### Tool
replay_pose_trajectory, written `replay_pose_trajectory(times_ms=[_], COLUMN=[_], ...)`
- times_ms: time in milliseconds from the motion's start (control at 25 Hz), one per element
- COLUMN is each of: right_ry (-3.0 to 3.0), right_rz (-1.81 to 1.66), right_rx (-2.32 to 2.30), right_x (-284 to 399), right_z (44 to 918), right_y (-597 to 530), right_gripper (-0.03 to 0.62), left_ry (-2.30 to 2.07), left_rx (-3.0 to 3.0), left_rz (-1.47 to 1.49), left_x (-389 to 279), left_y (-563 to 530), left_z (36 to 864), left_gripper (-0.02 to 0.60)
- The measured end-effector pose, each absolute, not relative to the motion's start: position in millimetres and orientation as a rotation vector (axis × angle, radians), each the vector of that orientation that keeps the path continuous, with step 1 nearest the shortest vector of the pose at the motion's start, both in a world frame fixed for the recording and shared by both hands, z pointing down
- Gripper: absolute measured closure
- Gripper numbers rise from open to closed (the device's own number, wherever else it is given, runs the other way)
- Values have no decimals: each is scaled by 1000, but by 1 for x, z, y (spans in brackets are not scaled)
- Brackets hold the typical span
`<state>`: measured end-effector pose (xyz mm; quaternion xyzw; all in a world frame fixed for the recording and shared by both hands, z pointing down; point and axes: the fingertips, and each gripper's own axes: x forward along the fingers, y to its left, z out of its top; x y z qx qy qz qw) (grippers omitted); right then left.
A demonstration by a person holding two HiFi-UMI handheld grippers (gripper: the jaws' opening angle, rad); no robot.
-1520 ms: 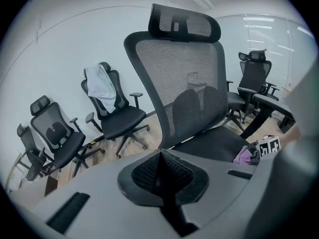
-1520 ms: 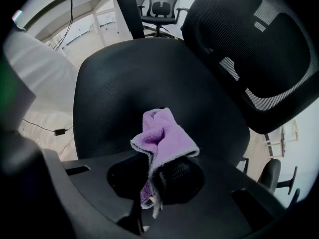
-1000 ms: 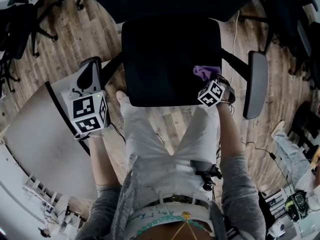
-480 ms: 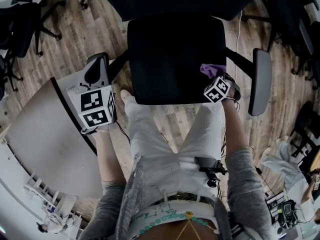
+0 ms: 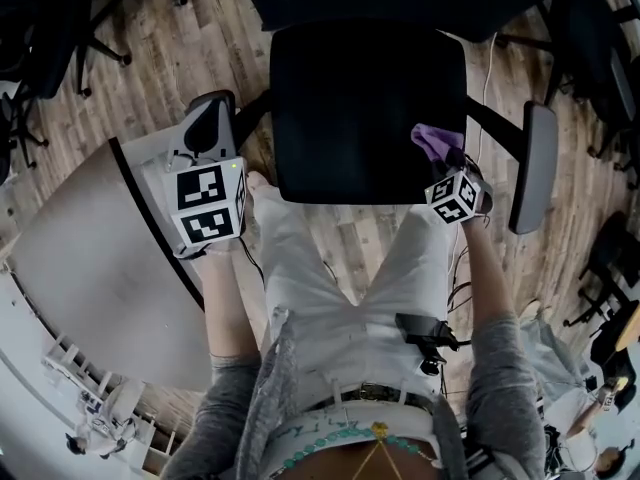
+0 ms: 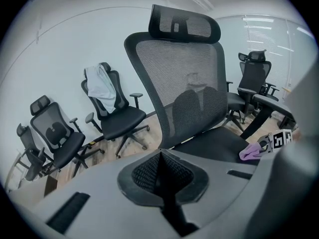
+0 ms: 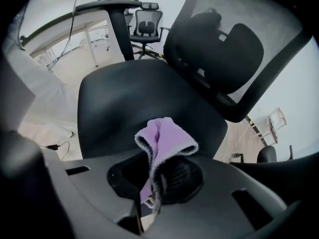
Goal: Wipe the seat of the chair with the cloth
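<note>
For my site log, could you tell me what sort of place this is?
Probably an office or lab: several mesh office chairs along a white wall, a curved table, and wood-look flooring.

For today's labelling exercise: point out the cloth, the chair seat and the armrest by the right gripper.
cloth (image 7: 167, 139), right gripper view, its folded purple top.
seat (image 5: 365, 108), head view, its bare black middle.
armrest (image 5: 535, 166), head view, middle of its pad.

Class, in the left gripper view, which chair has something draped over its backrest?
The chair by the wall, left of the nearest chair: a pale garment hangs on it; other backrests are bare.
</note>
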<state>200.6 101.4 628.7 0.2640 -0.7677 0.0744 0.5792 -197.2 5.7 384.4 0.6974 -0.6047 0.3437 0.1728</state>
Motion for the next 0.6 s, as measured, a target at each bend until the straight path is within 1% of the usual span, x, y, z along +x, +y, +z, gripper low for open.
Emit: replay_pose_trajectory(times_ms=[280, 600], right_ry=[-2032, -2233], right_rz=[120, 78], right_rx=[578, 320], right_x=[131, 7], right_z=[583, 563], right_y=[108, 146], right_gripper=[546, 546], left_ry=[-1722, -1725], left_rx=[1984, 1981], left_rz=[992, 995], left_x=[-199, -199], left_y=[3, 5], left_z=[384, 382], left_gripper=[574, 574])
